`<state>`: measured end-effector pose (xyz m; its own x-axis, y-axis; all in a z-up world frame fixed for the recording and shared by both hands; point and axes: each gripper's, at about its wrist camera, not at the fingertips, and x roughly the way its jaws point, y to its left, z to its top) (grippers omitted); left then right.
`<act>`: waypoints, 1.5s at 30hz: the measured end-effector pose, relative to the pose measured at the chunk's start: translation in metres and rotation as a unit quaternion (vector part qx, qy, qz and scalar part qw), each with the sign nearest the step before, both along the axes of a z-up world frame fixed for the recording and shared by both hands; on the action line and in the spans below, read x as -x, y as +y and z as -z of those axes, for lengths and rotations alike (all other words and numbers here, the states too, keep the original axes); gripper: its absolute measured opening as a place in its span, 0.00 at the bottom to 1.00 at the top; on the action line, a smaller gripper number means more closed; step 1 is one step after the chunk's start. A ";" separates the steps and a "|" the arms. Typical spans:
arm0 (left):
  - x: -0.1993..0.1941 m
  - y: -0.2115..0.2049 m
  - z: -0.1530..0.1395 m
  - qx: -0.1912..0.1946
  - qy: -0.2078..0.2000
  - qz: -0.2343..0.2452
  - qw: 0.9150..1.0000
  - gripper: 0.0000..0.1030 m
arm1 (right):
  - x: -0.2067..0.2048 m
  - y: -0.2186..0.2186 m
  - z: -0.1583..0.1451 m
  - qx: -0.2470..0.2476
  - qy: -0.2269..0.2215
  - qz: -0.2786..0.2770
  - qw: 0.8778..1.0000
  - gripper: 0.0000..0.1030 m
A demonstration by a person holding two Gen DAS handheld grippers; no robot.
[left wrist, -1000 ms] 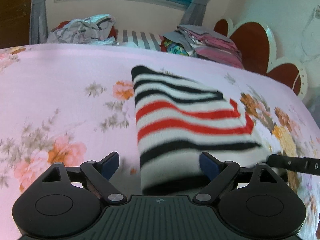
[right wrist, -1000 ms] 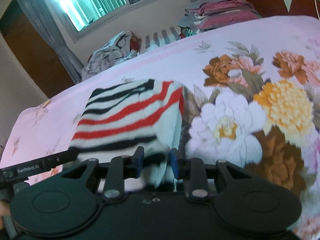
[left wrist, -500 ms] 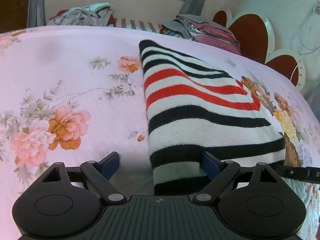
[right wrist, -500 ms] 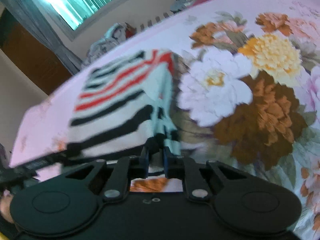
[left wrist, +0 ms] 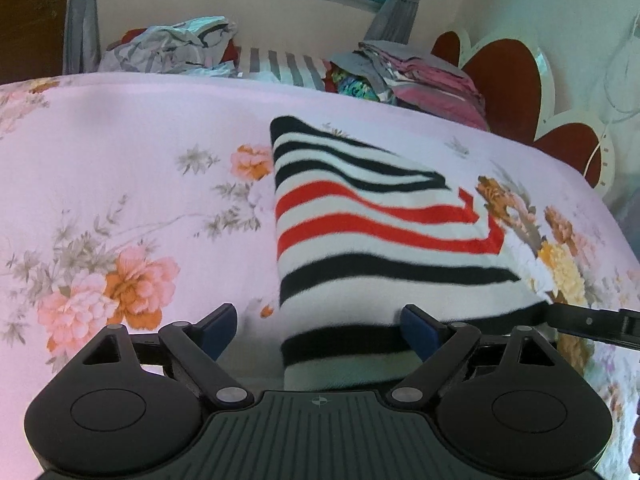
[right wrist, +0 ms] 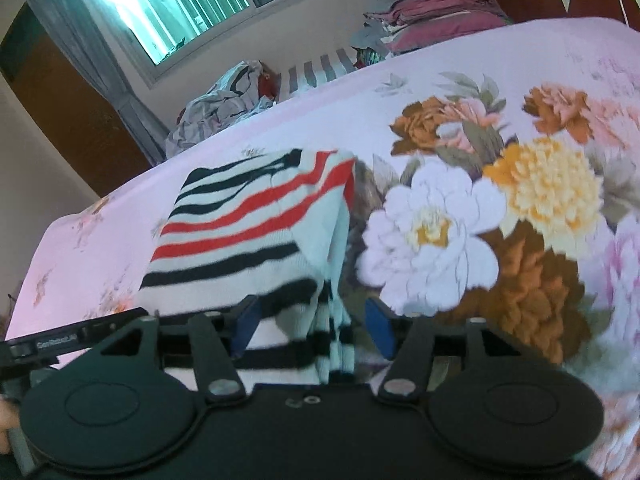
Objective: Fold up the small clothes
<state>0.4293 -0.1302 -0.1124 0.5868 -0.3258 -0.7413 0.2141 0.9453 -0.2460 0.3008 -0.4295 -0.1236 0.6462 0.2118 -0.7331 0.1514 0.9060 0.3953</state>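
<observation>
A folded striped garment (left wrist: pixel 380 240), white with black and red stripes, lies on the pink floral bedsheet (left wrist: pixel 120 160). My left gripper (left wrist: pixel 320 332) is open, its fingers standing either side of the garment's near left corner. In the right wrist view the same garment (right wrist: pixel 248 232) lies ahead on the left. My right gripper (right wrist: pixel 312 326) is open around the garment's near right corner, where folded layers (right wrist: pixel 336 320) hang between the fingers. Part of the right gripper shows in the left wrist view (left wrist: pixel 592 324).
A crumpled grey cloth pile (left wrist: pixel 172 48) and a stack of folded clothes (left wrist: pixel 416 76) sit at the far edge of the bed under a window. A red and white headboard (left wrist: pixel 512 76) stands at the right. A wooden door (right wrist: pixel 68 112) is on the left.
My right gripper was shut on the garment's corner half a second ago and has opened now. The garment has settled flat on the bed. The left gripper stays open.
</observation>
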 end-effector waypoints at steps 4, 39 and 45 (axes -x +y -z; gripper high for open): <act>-0.008 -0.005 -0.004 0.001 0.002 -0.004 1.000 0.86 | -0.012 -0.003 0.000 -0.003 0.000 -0.001 1.000 0.67; -0.061 -0.022 0.033 0.087 0.044 0.009 0.995 0.59 | -0.089 0.003 0.049 -0.101 0.004 -0.049 0.994 0.34; -0.052 -0.019 0.010 0.088 0.019 0.017 0.996 0.56 | -0.083 0.007 0.030 -0.124 -0.016 -0.056 0.991 0.33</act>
<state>0.4814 -0.1487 -0.1222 0.5460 -0.4713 -0.6926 0.2321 0.8795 -0.4155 0.3842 -0.4223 -0.1532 0.6311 0.4549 -0.6284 0.0384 0.7907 0.6110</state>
